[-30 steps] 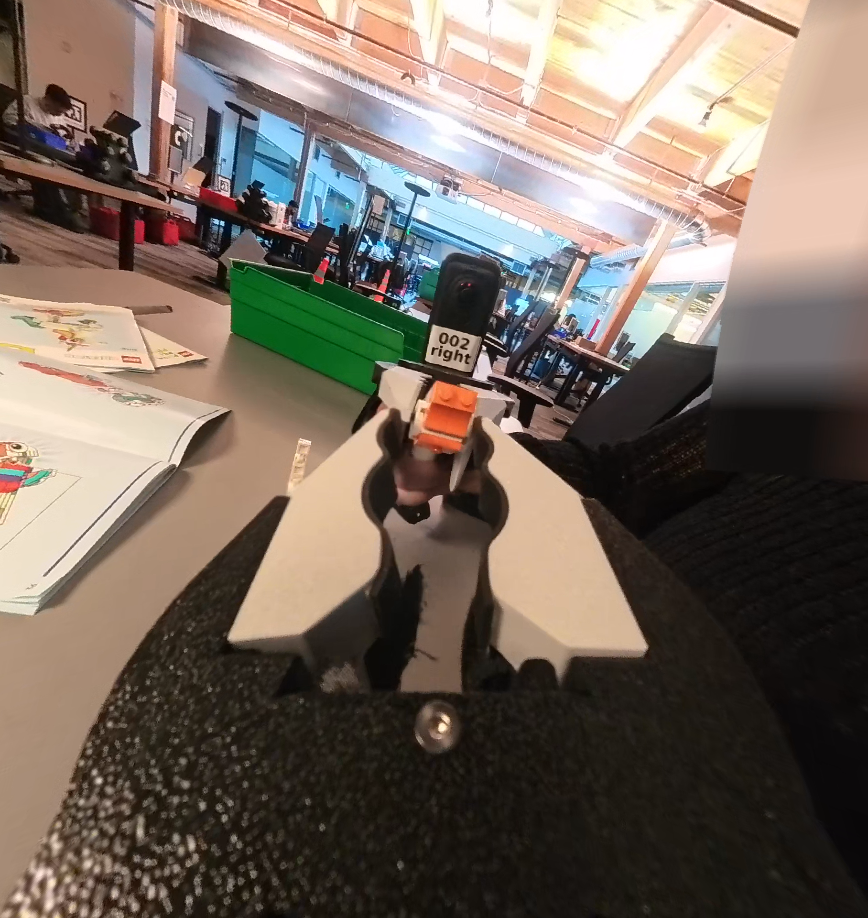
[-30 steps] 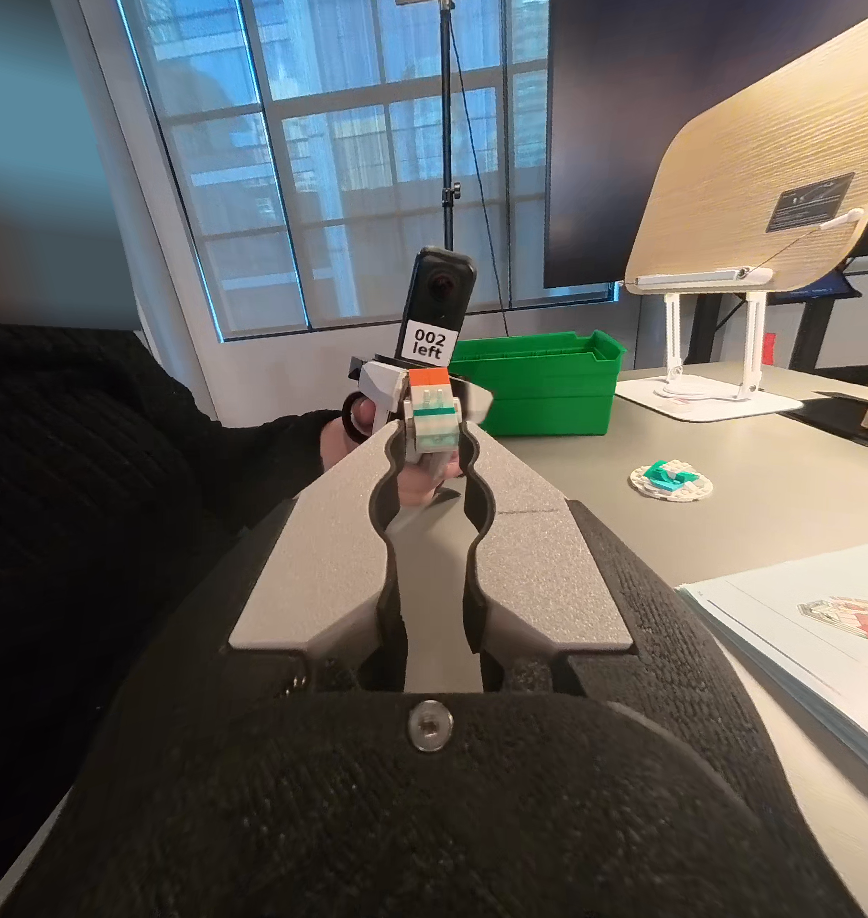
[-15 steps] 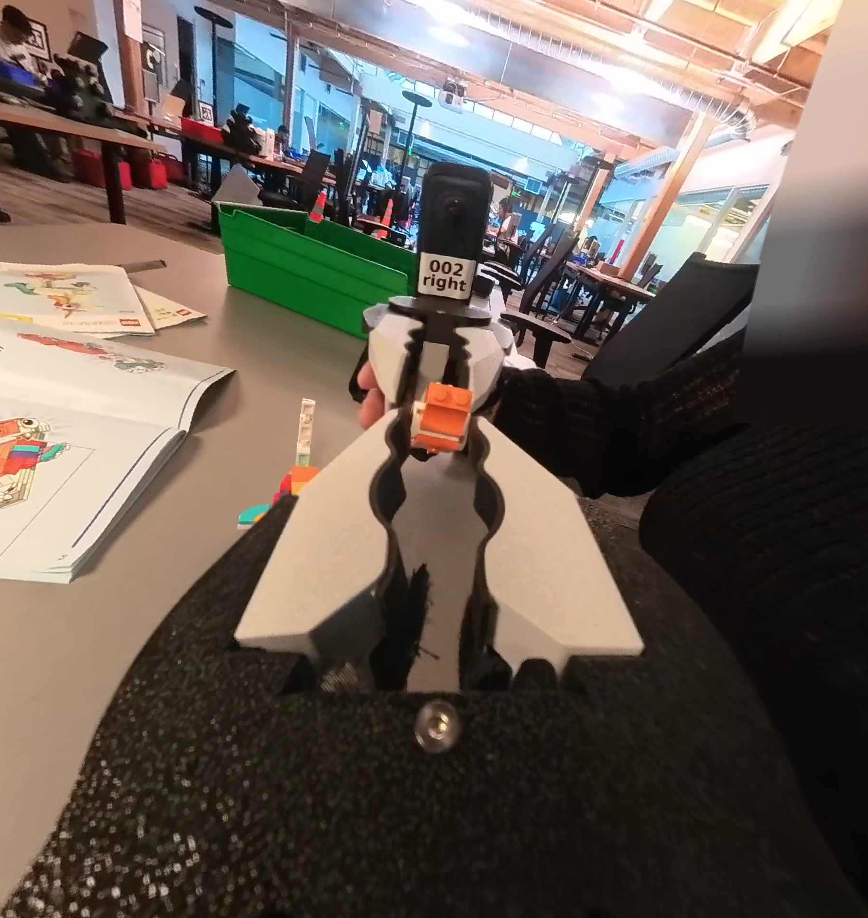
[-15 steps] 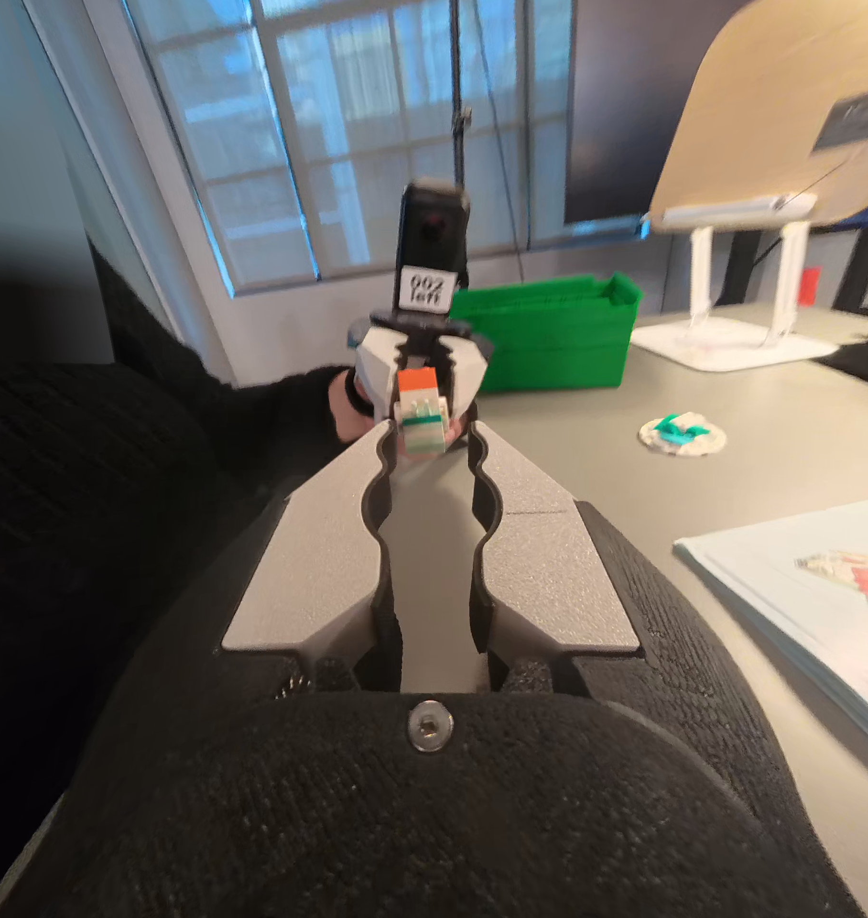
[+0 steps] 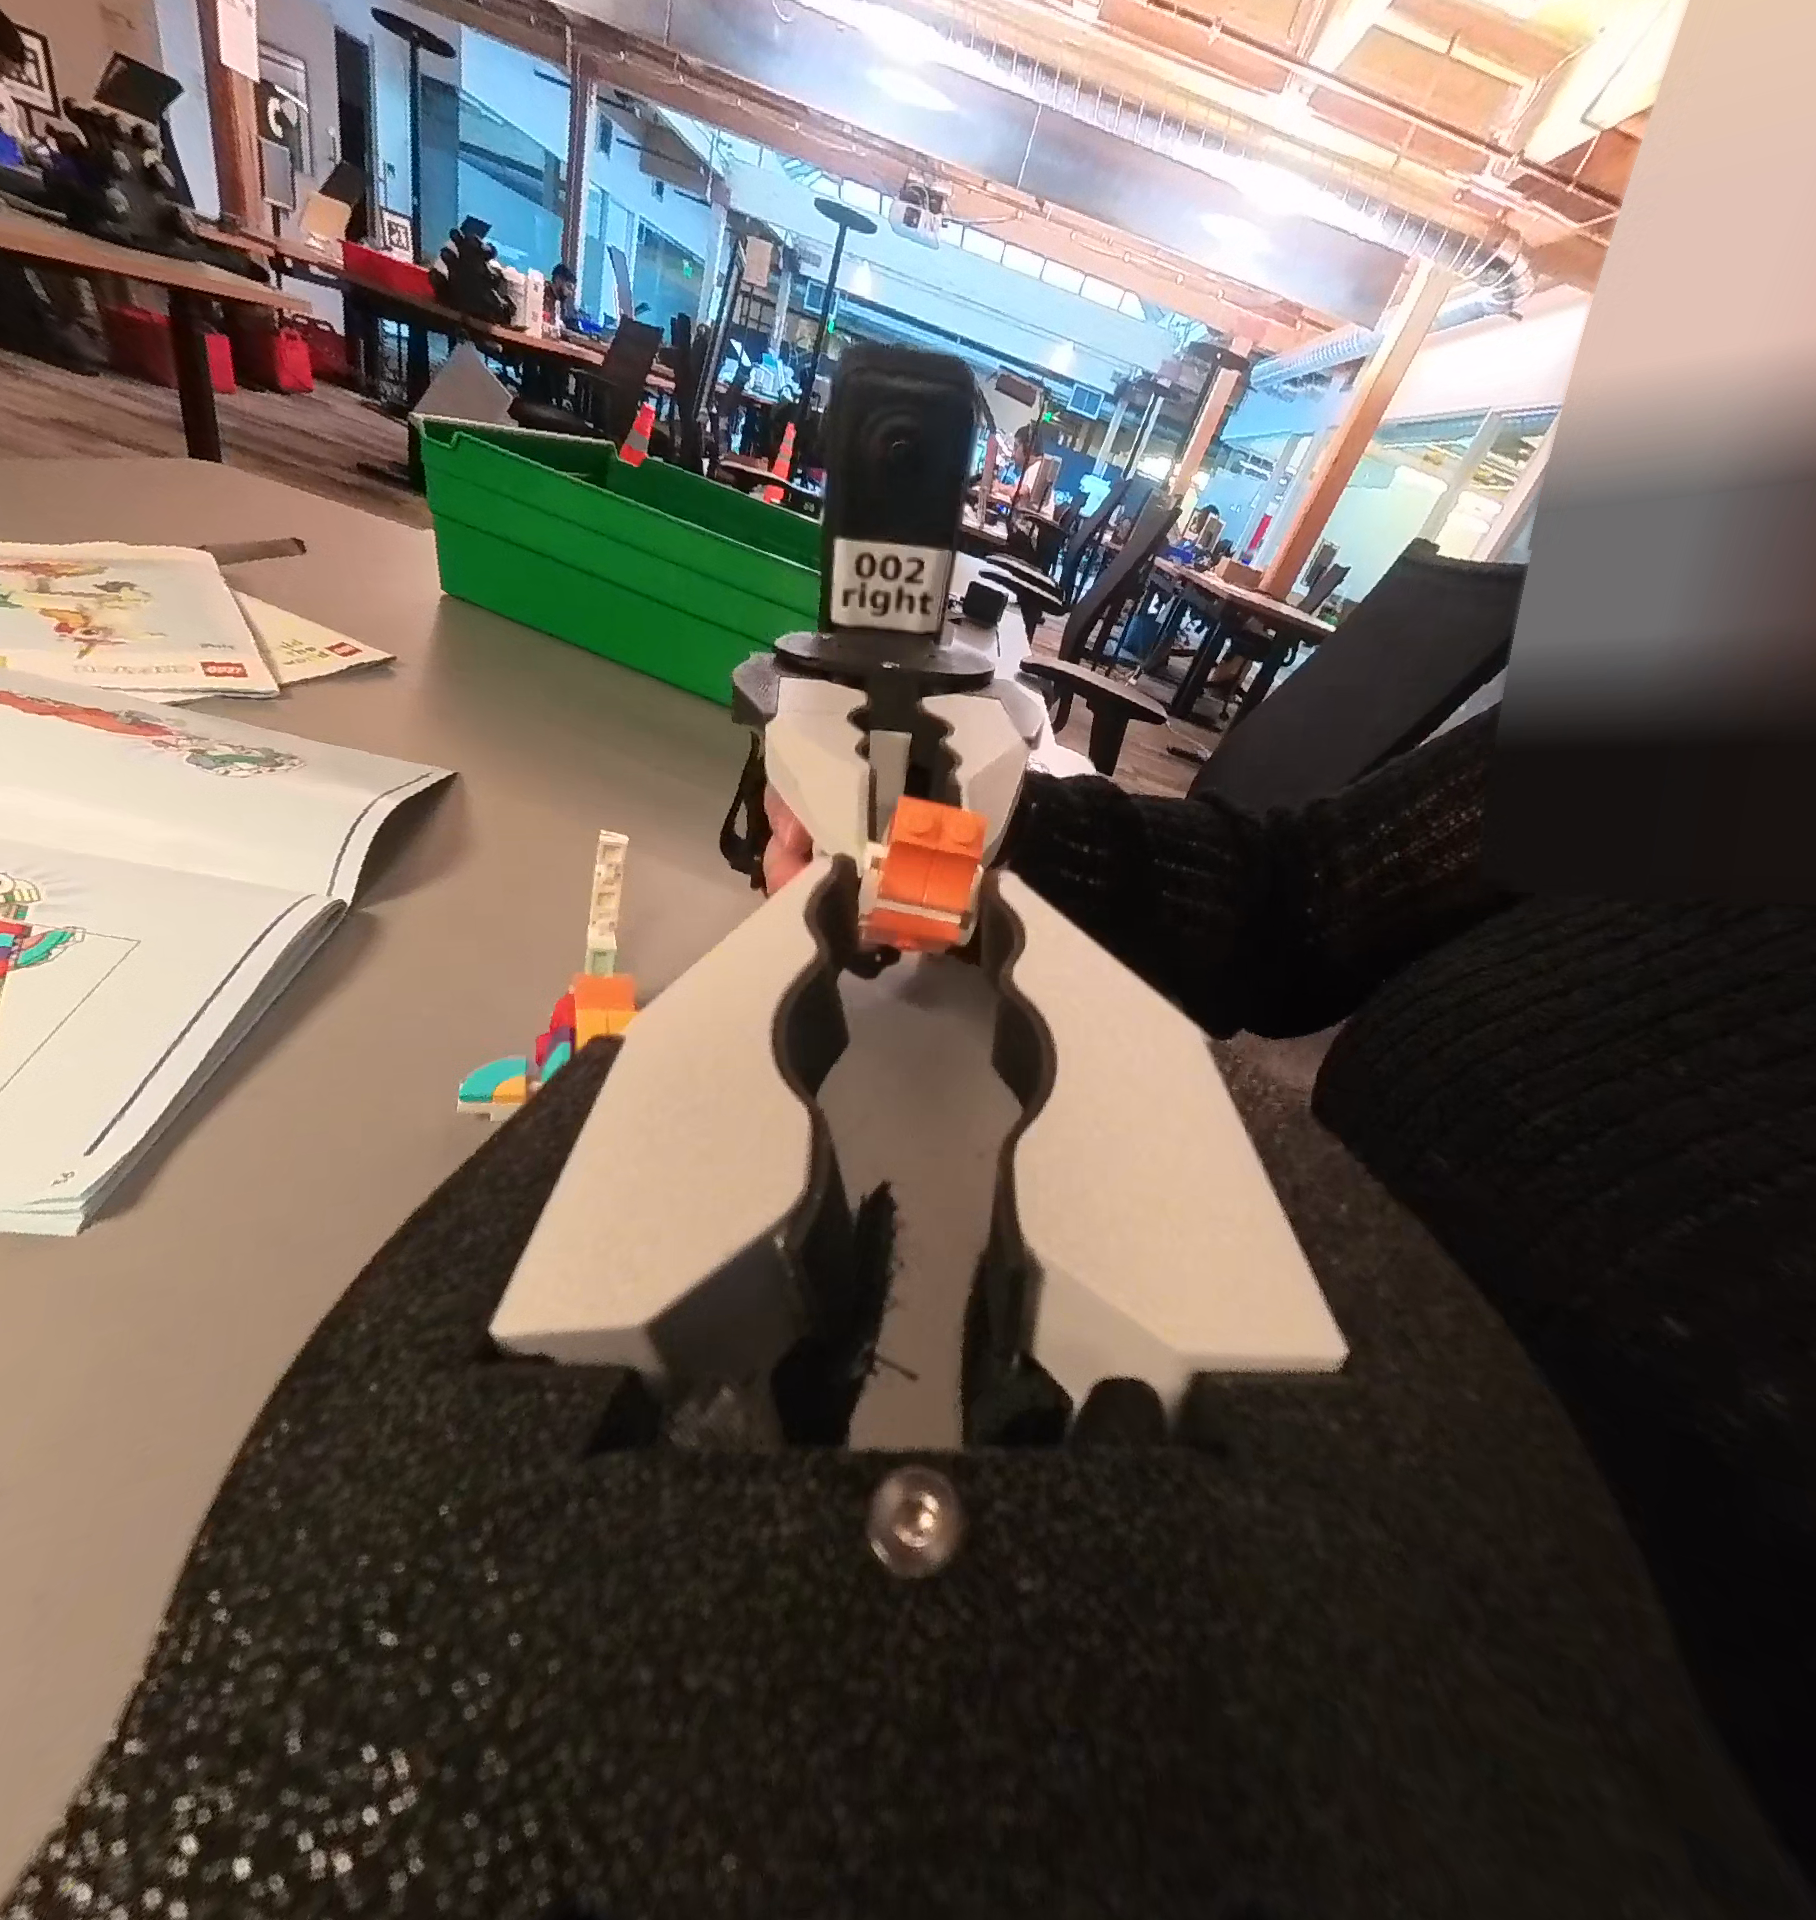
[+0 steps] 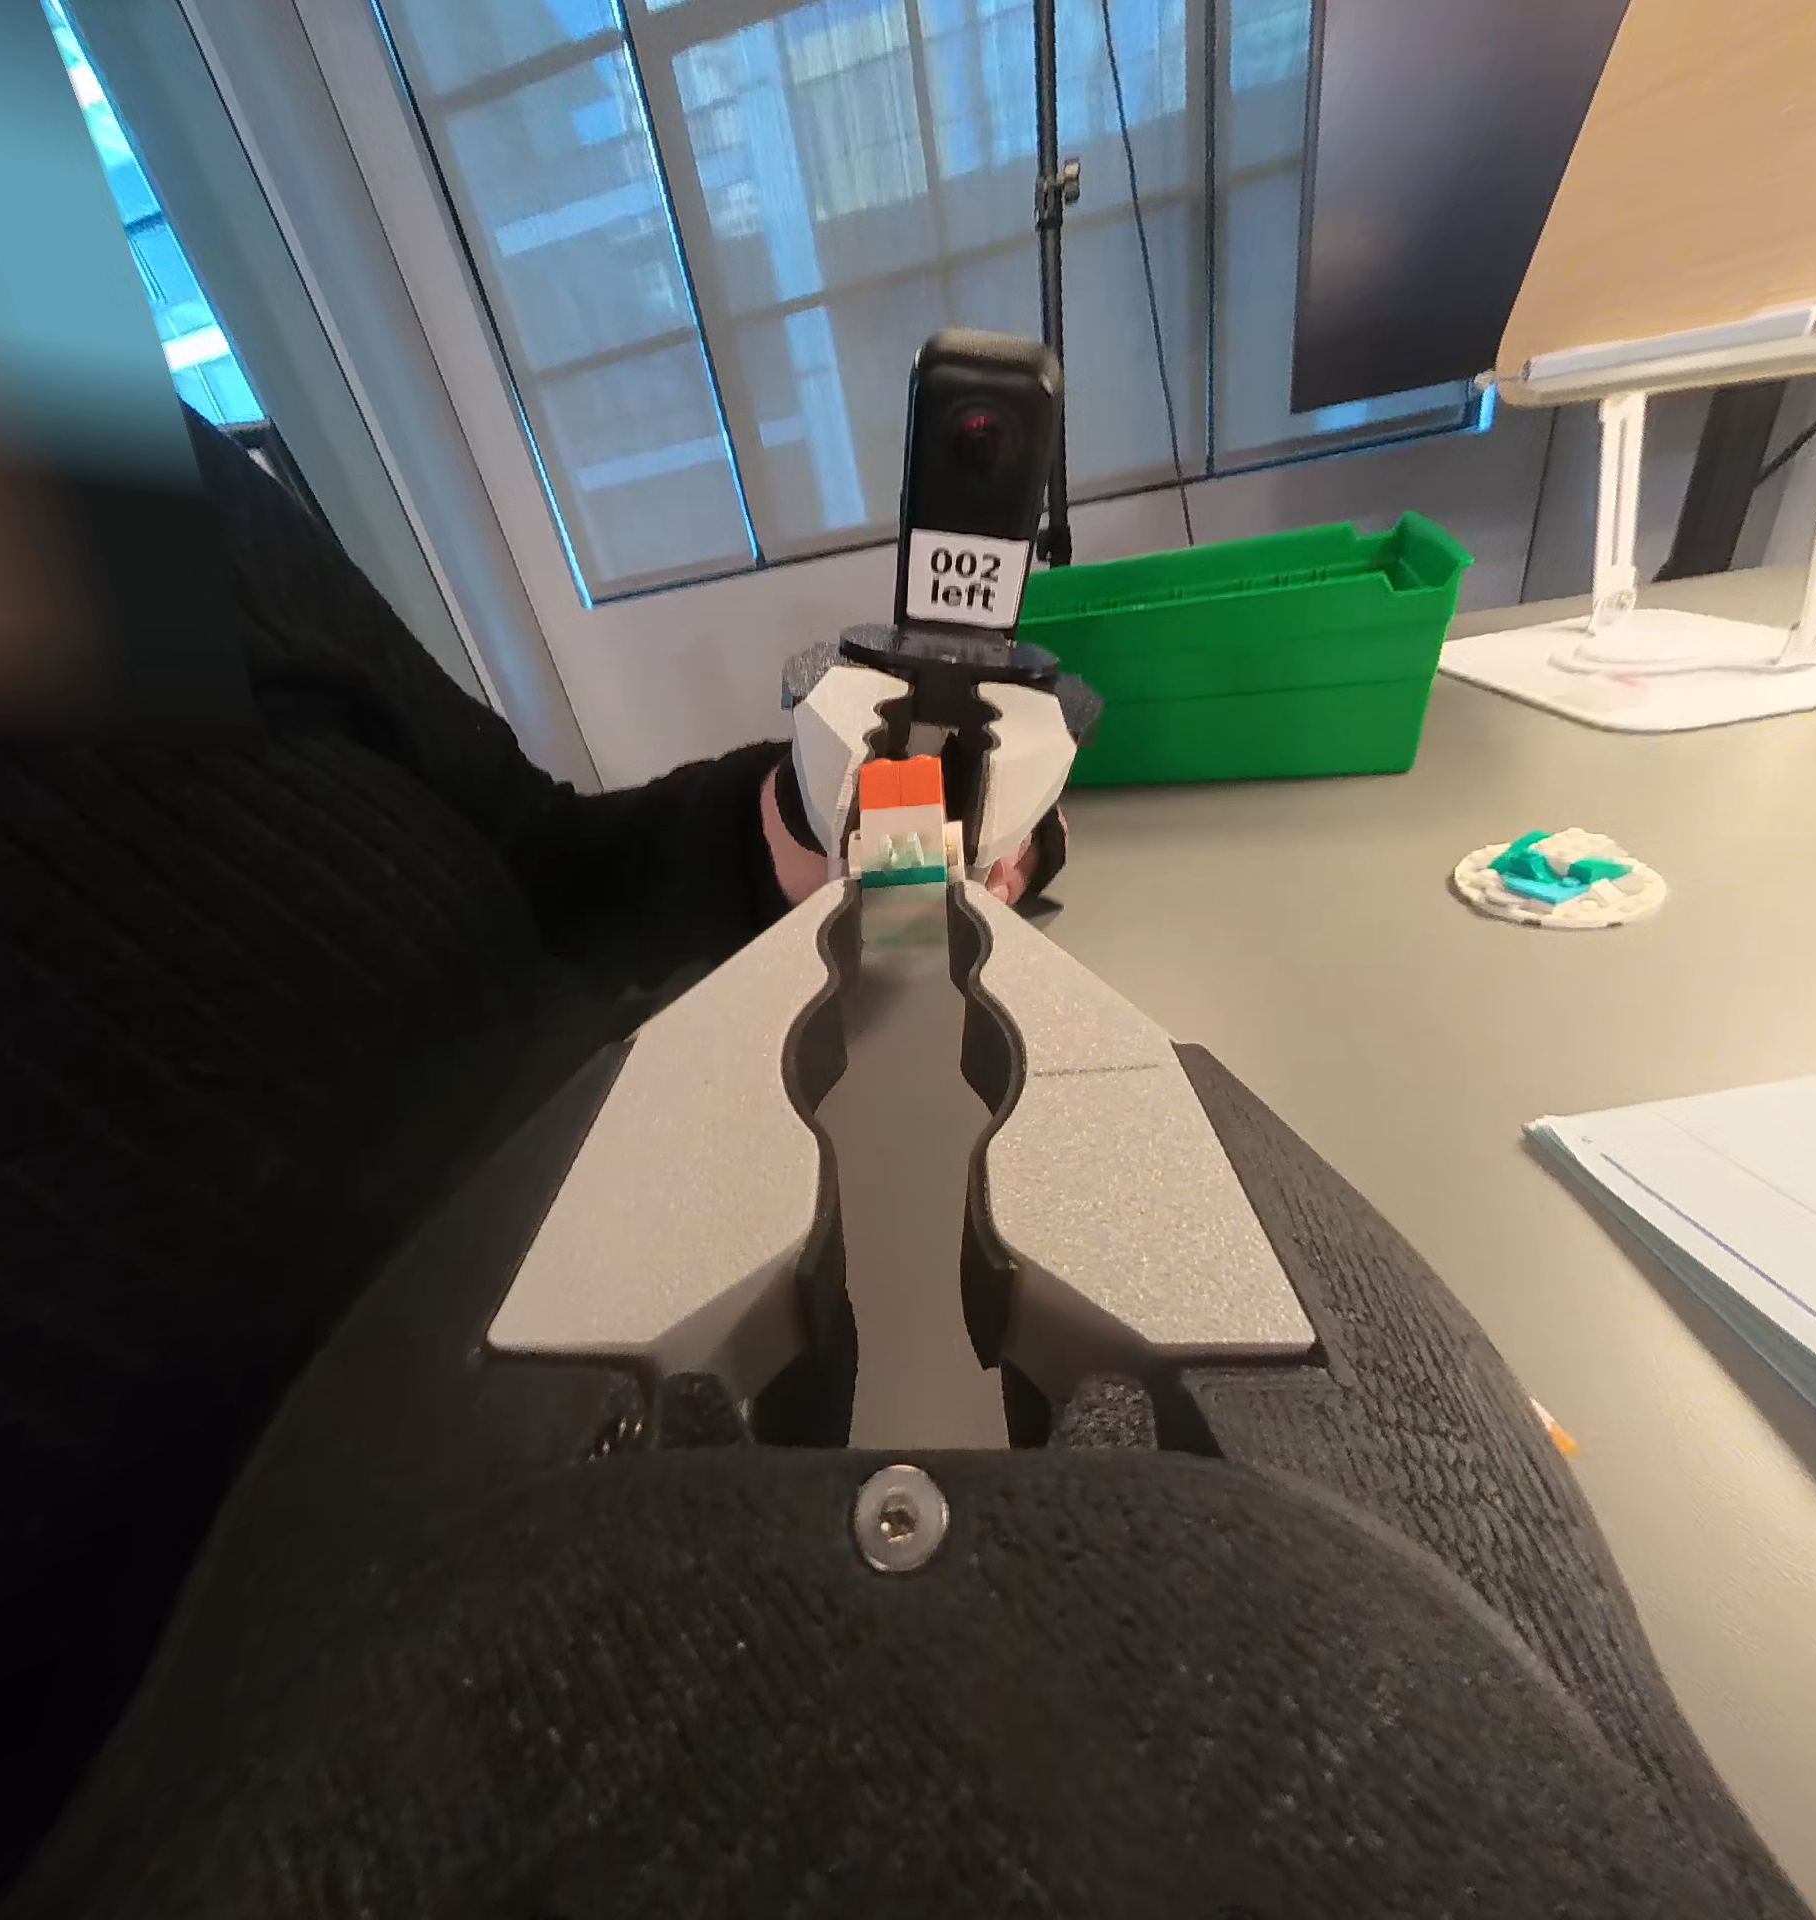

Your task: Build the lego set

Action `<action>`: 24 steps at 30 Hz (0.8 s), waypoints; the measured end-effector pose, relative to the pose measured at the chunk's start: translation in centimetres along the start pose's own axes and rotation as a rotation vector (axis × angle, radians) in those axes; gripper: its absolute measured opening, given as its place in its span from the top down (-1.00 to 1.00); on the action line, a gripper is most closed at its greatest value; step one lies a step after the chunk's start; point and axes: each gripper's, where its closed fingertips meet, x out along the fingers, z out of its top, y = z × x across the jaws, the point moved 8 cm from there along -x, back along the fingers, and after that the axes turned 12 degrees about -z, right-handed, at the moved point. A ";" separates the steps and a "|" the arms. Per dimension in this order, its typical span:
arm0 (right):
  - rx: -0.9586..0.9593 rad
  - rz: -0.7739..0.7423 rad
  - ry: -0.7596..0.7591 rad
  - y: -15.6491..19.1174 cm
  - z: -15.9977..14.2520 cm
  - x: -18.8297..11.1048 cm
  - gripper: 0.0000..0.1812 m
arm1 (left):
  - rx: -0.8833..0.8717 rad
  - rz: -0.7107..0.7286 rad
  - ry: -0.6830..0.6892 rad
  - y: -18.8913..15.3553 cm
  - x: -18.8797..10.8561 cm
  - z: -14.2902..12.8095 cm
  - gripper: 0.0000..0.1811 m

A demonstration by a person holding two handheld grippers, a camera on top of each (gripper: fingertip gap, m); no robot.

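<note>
Grey tabletop (image 5: 530, 717) carried the work, and above it the small lego assembly (image 5: 925, 883), orange on top with white and teal layers beneath, was held clear of the surface between our two grippers, which faced each other tip to tip. We had the left gripper (image 5: 909, 902) pinching its orange end and the right gripper (image 6: 904, 896) pinching its white and teal end. A further lego cluster (image 5: 571, 1023) with an upright white strip lay just left of the left gripper. An open instruction booklet (image 5: 145, 914) lay further left, a round white lego plate (image 6: 1556, 883) to the right, and a green bin (image 6: 1247, 665) stood behind.
</note>
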 end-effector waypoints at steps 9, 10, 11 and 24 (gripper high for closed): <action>0.029 0.019 -0.094 0.3 0.5 0.1 0.84 | -0.013 -0.024 -0.074 -0.1 0.1 0.2 0.58; 0.025 0.015 -0.094 0.3 0.4 0.1 0.84 | -0.014 -0.029 -0.081 -0.1 0.2 0.2 0.59; 0.020 0.012 -0.090 0.3 0.4 0.2 0.84 | -0.018 -0.037 -0.087 -0.1 0.2 0.2 0.59; 0.005 -0.009 -0.074 0.3 0.1 0.5 0.84 | -0.031 -0.045 -0.071 0.1 0.4 -0.1 0.74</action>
